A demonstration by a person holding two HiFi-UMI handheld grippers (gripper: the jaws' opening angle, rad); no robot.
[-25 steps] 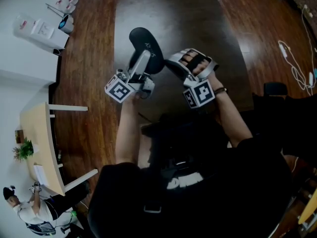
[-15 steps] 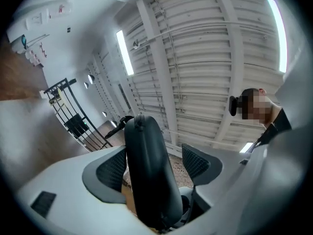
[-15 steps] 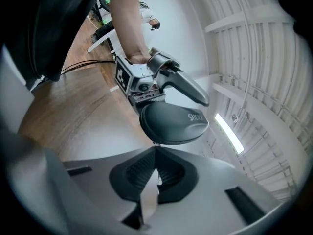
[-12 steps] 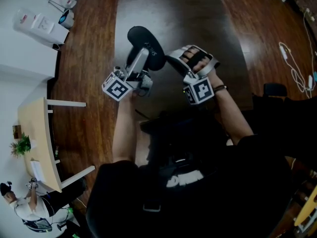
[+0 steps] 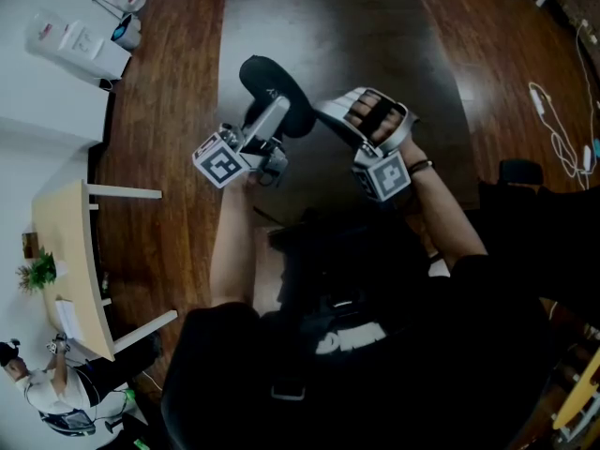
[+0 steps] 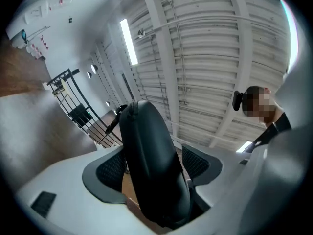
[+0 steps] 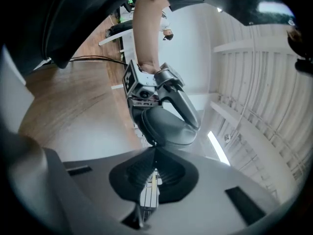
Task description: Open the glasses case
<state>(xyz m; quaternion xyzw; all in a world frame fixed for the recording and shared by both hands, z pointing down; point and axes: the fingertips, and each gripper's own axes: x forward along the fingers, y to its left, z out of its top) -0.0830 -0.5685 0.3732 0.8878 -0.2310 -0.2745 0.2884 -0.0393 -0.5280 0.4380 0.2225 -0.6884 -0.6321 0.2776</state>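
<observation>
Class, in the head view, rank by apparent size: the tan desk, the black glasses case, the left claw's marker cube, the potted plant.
tan desk
glasses case
marker cube
potted plant
The last two look nearly alike, and the cube sits nearer the camera, so that order is unsure.

The head view looks steeply down from above the person onto the wooden floor. The left gripper view sits right against the glasses case, tilted up toward the ceiling. The right gripper view faces the case from slightly farther back. All three share it.
</observation>
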